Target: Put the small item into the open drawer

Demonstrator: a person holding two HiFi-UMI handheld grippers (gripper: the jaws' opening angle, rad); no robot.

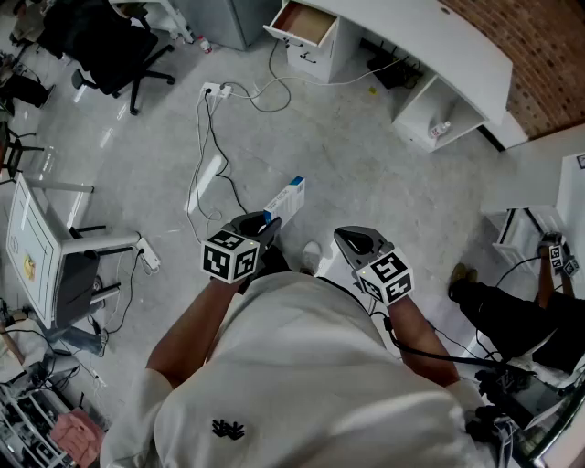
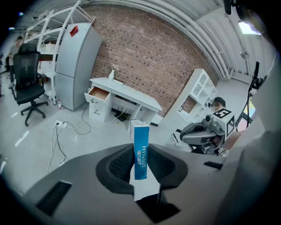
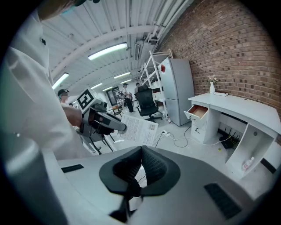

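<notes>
My left tongs [image 2: 139, 166] pinch the box [image 2: 141, 137] by its lower end, so most of it juts ahead, ready to go in first. My right tongs [image 3: 140, 165] are pressed together, empty and spare. The open drawer [image 1: 305, 24] under the worktop [image 1: 430, 37] lies well apart, across the floor.

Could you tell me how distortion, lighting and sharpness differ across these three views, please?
Head view: even light, sharp, mild wide-angle bend. Left gripper view: strong fisheye, dark corners, blue box crisp. Right gripper view: same fisheye, ceiling lights bright, open drawer still legible.
</notes>
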